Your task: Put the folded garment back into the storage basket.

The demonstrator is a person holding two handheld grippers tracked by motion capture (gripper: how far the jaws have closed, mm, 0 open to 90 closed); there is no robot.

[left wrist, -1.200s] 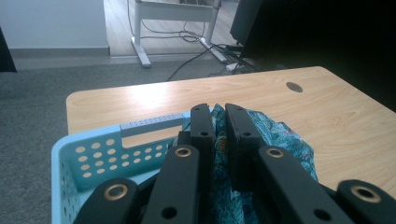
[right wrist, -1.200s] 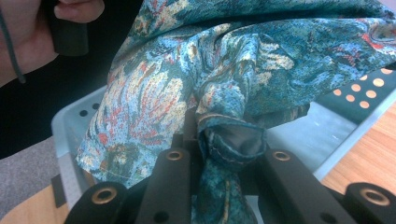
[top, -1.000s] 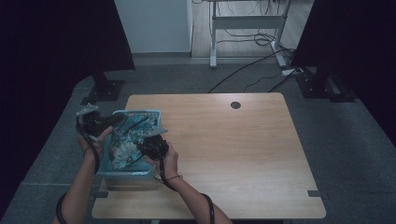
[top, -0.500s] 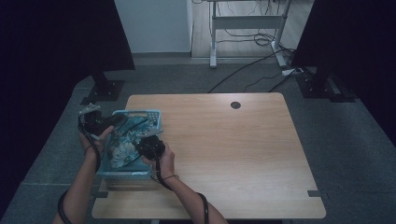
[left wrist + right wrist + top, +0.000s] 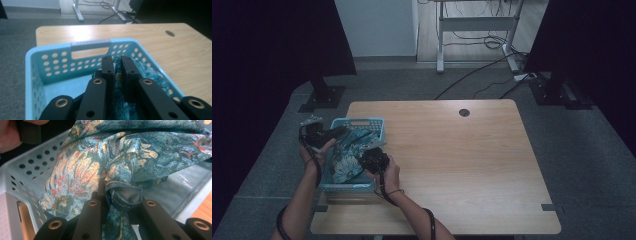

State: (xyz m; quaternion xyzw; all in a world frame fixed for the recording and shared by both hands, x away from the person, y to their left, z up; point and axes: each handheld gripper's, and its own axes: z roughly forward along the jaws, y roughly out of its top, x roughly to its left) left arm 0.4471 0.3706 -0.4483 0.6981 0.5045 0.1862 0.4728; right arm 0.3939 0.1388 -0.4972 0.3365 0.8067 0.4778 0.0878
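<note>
Both grippers over basket [image 5: 362, 123] | left [image 5: 343, 133], right [image 5: 362, 150] fingers clamped on cloth [image 5: 346, 165]

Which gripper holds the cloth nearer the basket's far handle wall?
The left gripper: it pinches the patterned cloth near the blue basket's far end. The right gripper grips it farther back, nearer the person.

No text, label, brand, number or sign could be read on the light blue perforated plastic basket [image 5: 75, 62] or the teal floral patterned cloth [image 5: 140, 152].
</note>
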